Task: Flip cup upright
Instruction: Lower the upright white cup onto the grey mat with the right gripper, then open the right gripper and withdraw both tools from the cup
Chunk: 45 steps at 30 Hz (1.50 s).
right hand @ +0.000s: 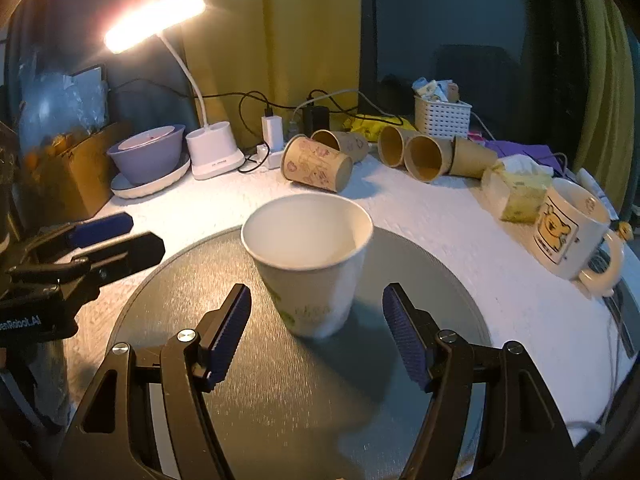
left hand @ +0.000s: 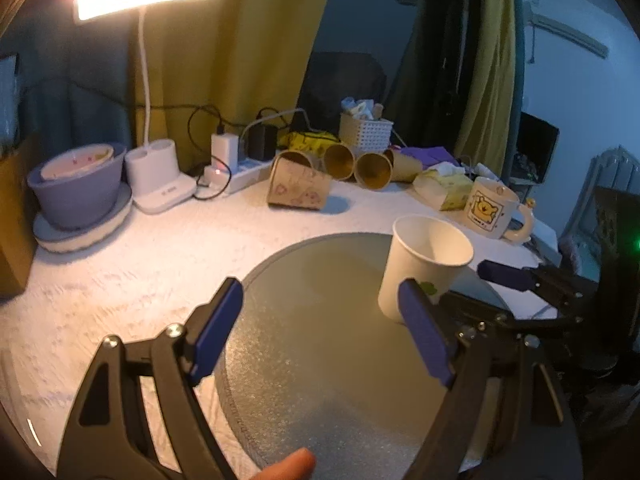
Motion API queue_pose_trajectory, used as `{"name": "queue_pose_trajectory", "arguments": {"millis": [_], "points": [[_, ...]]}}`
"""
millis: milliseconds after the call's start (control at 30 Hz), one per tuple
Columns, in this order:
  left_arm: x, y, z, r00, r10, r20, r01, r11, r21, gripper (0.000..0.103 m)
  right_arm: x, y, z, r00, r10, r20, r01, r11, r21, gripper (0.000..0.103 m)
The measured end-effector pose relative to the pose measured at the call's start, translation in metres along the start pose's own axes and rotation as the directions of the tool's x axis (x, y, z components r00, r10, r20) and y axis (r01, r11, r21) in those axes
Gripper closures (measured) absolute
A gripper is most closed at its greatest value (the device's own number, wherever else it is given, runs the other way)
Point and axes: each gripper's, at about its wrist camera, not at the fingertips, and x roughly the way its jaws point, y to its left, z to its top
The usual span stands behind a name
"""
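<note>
Cup: white paper cup (right hand: 310, 264), green print low on its side, standing mouth-up on the round grey mat (right hand: 280, 400); inside looks empty.
Cup, left view: same cup (left hand: 424, 264) at the mat's (left hand: 320, 360) right part, slightly tilted in the fisheye.
Right gripper: right gripper (right hand: 316, 336) spread wide, blue ribbed pads clear of the cup on both sides; nothing held.
Left gripper: left gripper (left hand: 320, 328) spread, over bare mat; its right pad overlaps the cup's lower wall in the picture, contact cannot be told.
Right view only: cup sits between and just ahead of the right fingers; left gripper seen at far left, off the cup.
Left view only: a fingertip (left hand: 288, 466) at the bottom edge; right gripper's blue pad (left hand: 504, 274) just behind the cup.
Background: bear mug (right hand: 568, 236), brown paper cups (right hand: 316, 164) on their sides, lit desk lamp (right hand: 156, 20).
</note>
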Motion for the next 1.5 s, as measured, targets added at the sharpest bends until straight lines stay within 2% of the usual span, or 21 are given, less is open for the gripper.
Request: {"name": "queue_pose_trajectory", "arguments": {"millis": [300,500,633,1033,1267,1500], "points": [[-0.016,-0.01,0.001,0.997,0.038,0.074,-0.041,0.998,0.044,0.022,-0.027,-0.007,-0.008,1.0,-0.03,0.001,0.03,0.998,0.05,0.032],[-0.037,-0.028,-0.001,0.984,-0.003,0.178,-0.02,0.992,0.126,0.022,-0.045,-0.015,-0.01,0.999,-0.047,0.016,0.046,0.995,0.086,0.032],[-0.046,-0.039,-0.003,0.976,-0.004,0.217,-0.035,0.984,0.177,0.022,-0.057,-0.014,-0.01,0.998,-0.055,0.033,0.053,0.995,0.083,0.032],[-0.076,-0.056,-0.006,0.944,-0.092,0.318,0.015,0.972,0.235,0.022,-0.091,-0.009,-0.016,0.987,-0.124,0.1,0.117,0.991,0.071,0.032],[-0.088,-0.059,-0.005,0.932,-0.122,0.341,0.04,0.971,0.238,0.022,-0.111,-0.007,-0.011,0.98,-0.138,0.144,0.13,0.989,0.068,0.032],[-0.104,-0.056,0.006,0.925,-0.147,0.351,0.086,0.979,0.183,0.022,-0.136,-0.008,-0.005,0.97,-0.156,0.186,0.143,0.986,0.082,0.032]]}}
